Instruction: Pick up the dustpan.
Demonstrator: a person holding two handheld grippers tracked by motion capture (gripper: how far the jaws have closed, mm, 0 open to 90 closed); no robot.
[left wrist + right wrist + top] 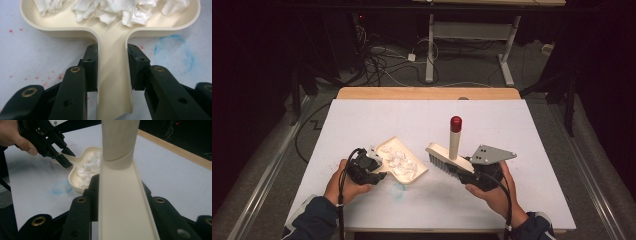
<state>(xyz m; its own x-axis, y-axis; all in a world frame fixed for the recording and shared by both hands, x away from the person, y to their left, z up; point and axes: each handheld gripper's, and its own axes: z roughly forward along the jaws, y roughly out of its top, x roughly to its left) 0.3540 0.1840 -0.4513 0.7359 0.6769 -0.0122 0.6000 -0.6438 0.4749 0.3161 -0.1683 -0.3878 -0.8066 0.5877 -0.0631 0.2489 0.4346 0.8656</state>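
White tabletop (532, 165) carries it all. The cream dustpan (404, 160), loaded with white paper scraps (398, 159), is clamped by its handle in the left hand-held gripper (112, 53) and lies left of centre. The cream brush (449, 159) is gripped at its back by the right hand-held gripper (120, 187), just right of the pan. Sweeping looks done; next, the pan is likely to be lifted level so nothing spills.
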